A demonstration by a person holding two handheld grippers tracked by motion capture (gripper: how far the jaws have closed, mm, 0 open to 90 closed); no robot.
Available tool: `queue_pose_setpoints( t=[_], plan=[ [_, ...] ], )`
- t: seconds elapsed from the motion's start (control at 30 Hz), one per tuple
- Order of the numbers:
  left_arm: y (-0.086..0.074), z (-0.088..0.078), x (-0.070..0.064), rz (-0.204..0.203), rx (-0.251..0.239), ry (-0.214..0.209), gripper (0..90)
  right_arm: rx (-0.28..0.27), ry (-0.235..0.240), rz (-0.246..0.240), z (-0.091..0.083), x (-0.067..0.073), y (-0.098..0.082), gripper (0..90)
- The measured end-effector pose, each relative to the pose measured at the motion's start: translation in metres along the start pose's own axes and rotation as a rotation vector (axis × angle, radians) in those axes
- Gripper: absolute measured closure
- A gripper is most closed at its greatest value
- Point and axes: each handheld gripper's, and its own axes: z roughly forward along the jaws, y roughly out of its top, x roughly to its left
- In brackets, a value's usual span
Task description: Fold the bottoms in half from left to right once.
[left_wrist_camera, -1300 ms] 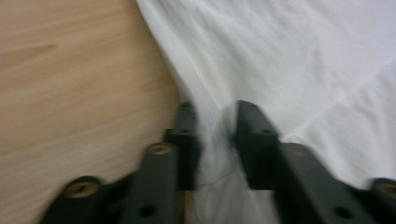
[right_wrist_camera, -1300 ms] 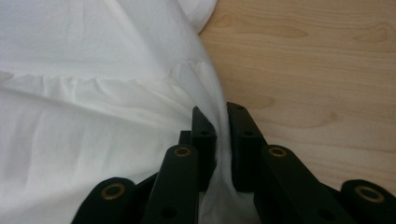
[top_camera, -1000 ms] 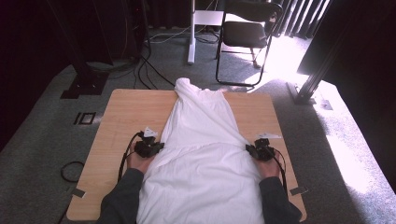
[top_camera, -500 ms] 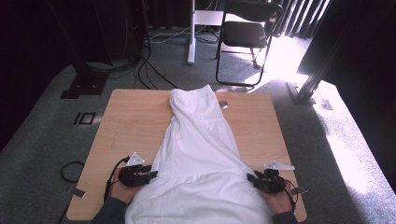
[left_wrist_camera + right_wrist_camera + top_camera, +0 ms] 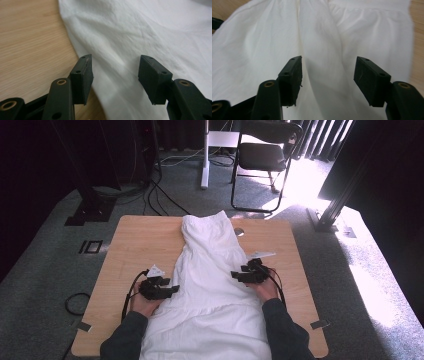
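Note:
A long white garment (image 5: 210, 285) lies lengthwise down the middle of the wooden table (image 5: 140, 240), its wide end at the near edge between the person's forearms. My left gripper (image 5: 172, 289) hangs over the garment's left edge, pointing inward. Its jaws have just been opening and stand open (image 5: 113, 67) above the cloth, with bare wood to their left. My right gripper (image 5: 235, 276) is over the garment's right side, pointing inward. Its jaws have also just been opening (image 5: 328, 67) and nothing is pinched between them; white folds (image 5: 319, 37) lie below.
A small grey disc (image 5: 239, 231) sits on the table beside the garment's narrow far end. Beyond the table stand a black folding chair (image 5: 265, 157) and a white pole (image 5: 205, 160). Cables (image 5: 150, 195) and a black stand base (image 5: 87, 212) lie on the carpet at the left.
Both grippers drew the garment's sides toward the near edge, then opened and let go. They have since moved back up the table, the right one farther, and the cloth lies narrower.

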Motion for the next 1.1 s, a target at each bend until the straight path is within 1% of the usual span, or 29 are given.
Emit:
queue_pose_setpoints(
  t=[0.07, 0.1, 0.13, 0.17, 0.2, 0.23, 0.27, 0.3, 0.33, 0.37, 0.43, 0.47, 0.5, 0.53, 0.6, 0.63, 0.67, 0.7, 0.73, 0.77, 0.8, 0.83, 0.87, 0.9, 0.93, 0.97, 1.0, 1.03, 1.1],
  plan=[
    [-0.001, 0.005, -0.001, 0.004, 0.013, 0.000, 46.0, 0.029, 0.026, 0.004, 0.016, -0.002, 0.007, 40.2],
    [-0.001, 0.007, -0.002, 0.006, 0.016, -0.001, 46.0, 0.048, 0.033, 0.011, 0.023, -0.003, 0.009, 43.9],
    [-0.001, 0.008, -0.002, 0.001, 0.018, -0.005, 46.1, 0.067, 0.036, 0.017, 0.029, -0.005, 0.010, 51.8],
    [-0.002, 0.009, -0.002, 0.000, 0.020, -0.006, 46.1, 0.086, 0.040, 0.024, 0.032, -0.009, 0.011, 74.0],
    [-0.002, 0.009, -0.002, 0.003, 0.020, -0.007, 46.1, 0.093, 0.026, 0.028, 0.031, -0.012, 0.011, 80.6],
    [-0.002, 0.010, -0.002, 0.003, 0.020, -0.008, 46.1, 0.089, 0.007, 0.037, 0.027, -0.014, 0.012, 87.8],
    [-0.003, 0.010, -0.002, 0.002, 0.023, -0.011, 46.0, 0.072, -0.006, 0.042, 0.021, -0.015, 0.013, 88.7],
    [-0.003, 0.010, -0.002, 0.004, 0.020, -0.010, 46.0, 0.027, -0.014, 0.037, 0.011, -0.016, 0.015, 88.8],
    [-0.004, 0.010, -0.003, 0.012, 0.021, -0.007, 45.7, -0.024, -0.026, 0.019, -0.001, -0.016, 0.019, 88.8],
    [-0.004, 0.010, -0.004, 0.021, 0.020, -0.003, 45.7, -0.082, -0.073, -0.001, -0.017, -0.015, 0.023, 88.8],
    [-0.005, 0.010, -0.006, 0.024, 0.017, 0.003, 45.7, -0.135, -0.150, -0.008, -0.035, -0.015, 0.025, 88.8],
    [-0.005, 0.011, -0.007, 0.030, 0.012, 0.004, 45.7, -0.132, -0.211, -0.022, -0.038, -0.017, 0.024, 88.7],
    [-0.006, 0.011, -0.009, 0.037, 0.013, 0.009, 45.7, -0.107, -0.254, -0.023, -0.037, -0.021, 0.020, 88.7],
    [-0.005, 0.011, -0.010, 0.042, 0.016, 0.015, 45.6, -0.065, -0.252, 0.010, -0.028, -0.029, 0.013, 88.5],
    [-0.004, 0.011, -0.009, 0.031, 0.025, 0.002, 45.6, -0.006, -0.270, 0.028, -0.013, -0.036, 0.000, 88.3],
    [-0.002, 0.010, -0.008, 0.027, 0.031, 0.003, 45.2, 0.025, -0.272, 0.048, -0.002, -0.039, -0.009, 87.7],
    [-0.001, 0.010, -0.007, 0.025, 0.030, 0.005, 44.0, 0.033, -0.279, 0.055, 0.003, -0.040, -0.013, 87.6],
    [0.003, 0.008, -0.005, 0.022, 0.019, 0.005, 42.8, 0.036, -0.282, 0.061, 0.006, -0.041, -0.016, 87.6],
    [0.010, 0.004, -0.001, 0.025, 0.000, 0.009, 42.7, 0.019, -0.283, 0.063, 0.008, -0.041, -0.018, 87.3],
    [0.015, 0.003, 0.001, 0.023, -0.011, 0.011, 42.0, 0.018, -0.285, 0.069, 0.009, -0.040, -0.017, 86.5],
    [0.022, 0.002, 0.003, 0.016, -0.030, 0.009, 41.8, 0.023, -0.284, 0.065, 0.009, -0.040, -0.017, 86.2],
    [0.029, 0.003, 0.004, 0.018, -0.040, 0.010, 41.7, 0.028, -0.287, 0.055, 0.009, -0.040, -0.016, 85.3],
    [0.036, 0.007, 0.005, 0.024, -0.041, 0.021, 41.1, 0.029, -0.281, 0.054, 0.009, -0.040, -0.016, 84.7],
    [0.044, 0.014, 0.007, 0.022, -0.034, 0.033, 40.5, 0.025, -0.274, 0.063, 0.009, -0.041, -0.017, 84.6],
    [0.049, 0.021, 0.009, 0.017, -0.029, 0.035, 40.5, 0.021, -0.268, 0.080, 0.009, -0.042, -0.017, 84.5],
    [0.052, 0.027, 0.010, 0.018, -0.022, 0.044, 40.6, 0.014, -0.263, 0.094, 0.009, -0.043, -0.017, 84.6],
    [0.056, 0.037, 0.011, 0.013, -0.011, 0.057, 40.7, 0.011, -0.262, 0.100, 0.009, -0.043, -0.018, 84.6],
    [0.058, 0.042, 0.012, 0.011, -0.002, 0.060, 41.0, 0.007, -0.259, 0.102, 0.008, -0.044, -0.018, 84.7],
    [0.060, 0.055, 0.012, 0.013, 0.029, 0.072, 44.4, 0.000, -0.253, 0.110, 0.008, -0.045, -0.019, 85.0]
  ],
)
